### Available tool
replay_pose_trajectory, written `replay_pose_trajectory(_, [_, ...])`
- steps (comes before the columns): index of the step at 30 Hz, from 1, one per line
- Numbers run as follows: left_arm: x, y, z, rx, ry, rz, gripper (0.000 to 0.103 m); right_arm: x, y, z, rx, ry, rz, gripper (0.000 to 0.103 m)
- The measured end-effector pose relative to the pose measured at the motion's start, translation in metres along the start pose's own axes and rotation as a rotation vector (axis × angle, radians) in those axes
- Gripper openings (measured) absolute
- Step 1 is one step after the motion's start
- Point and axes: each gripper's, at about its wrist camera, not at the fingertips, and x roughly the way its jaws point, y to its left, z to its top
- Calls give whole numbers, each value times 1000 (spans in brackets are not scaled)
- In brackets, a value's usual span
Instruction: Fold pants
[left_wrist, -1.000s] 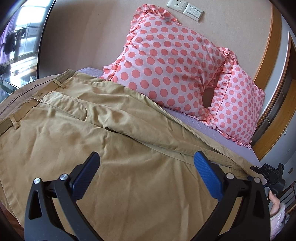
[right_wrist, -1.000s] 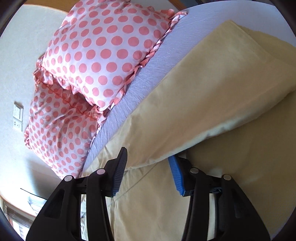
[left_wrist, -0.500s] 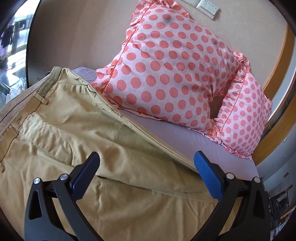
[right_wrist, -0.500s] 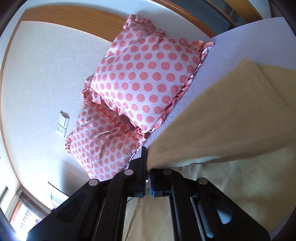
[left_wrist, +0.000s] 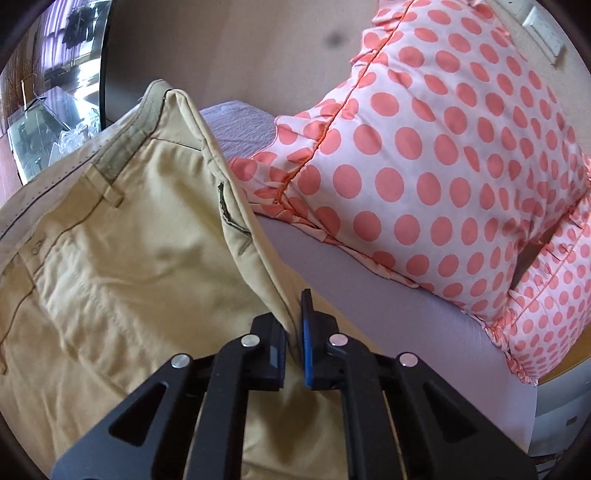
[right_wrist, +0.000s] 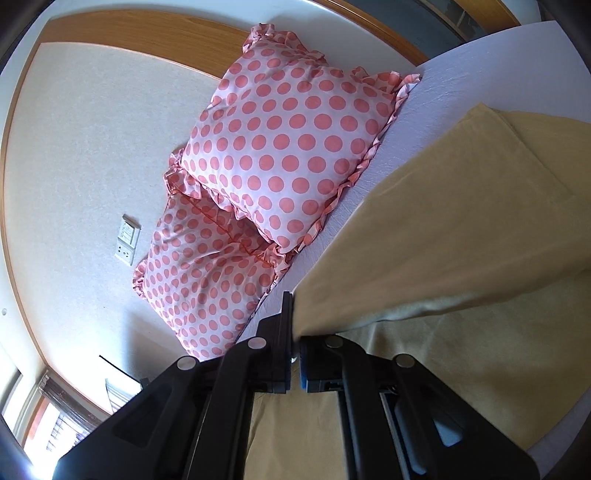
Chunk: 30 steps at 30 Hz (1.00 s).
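Note:
Tan khaki pants (left_wrist: 122, 258) lie spread on a bed with a lilac sheet (left_wrist: 354, 288). In the left wrist view the waistband with belt loops is at the upper left. My left gripper (left_wrist: 293, 332) is shut on the pants' far side edge near the hip and holds it raised as a ridge. In the right wrist view my right gripper (right_wrist: 295, 332) is shut on the edge of a pant leg (right_wrist: 461, 236), lifted over the other layer of fabric below.
Two white pillows with pink dots (left_wrist: 443, 147) (right_wrist: 280, 147) lean against the beige wall behind the pants. Wall sockets (right_wrist: 127, 240) sit on the wall. A wooden frame (right_wrist: 110, 29) borders the wall panel. A window shows at far left (left_wrist: 55, 92).
My left gripper moved to the pants' far edge and shut on it, lifting it. My right gripper closed on the pant leg edge half a second earlier and has raised it further.

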Motion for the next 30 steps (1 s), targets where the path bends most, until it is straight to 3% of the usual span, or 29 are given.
replay_pose_trajectory(3, [-74,24,-48,58,-104,-48,6,-15,-2,3,-23,-28,-20,3])
replay_pose_trajectory(6, [-132,61,-107,62,-140,-84,7,-28,-10,3,-33,-33,-59,3])
replay_pose_trajectory(12, [-167,99,-191,-2,-136,-70,7,-45,-31,-8,-20,-6,-147,3])
replay_pose_trajectory(21, [-166,117,-213,-62,-141,-104,14,-59,-49,-16,36,7,-239,6])
replay_pose_trajectory(26, [-167,115,-214,-58,-147,-121,23,-62,-52,-3,61,-53,-285,23])
replay_pose_trajectory(30, [-167,117,-215,-62,-152,-126,27,-65,-63,15,94,-127,-334,24])
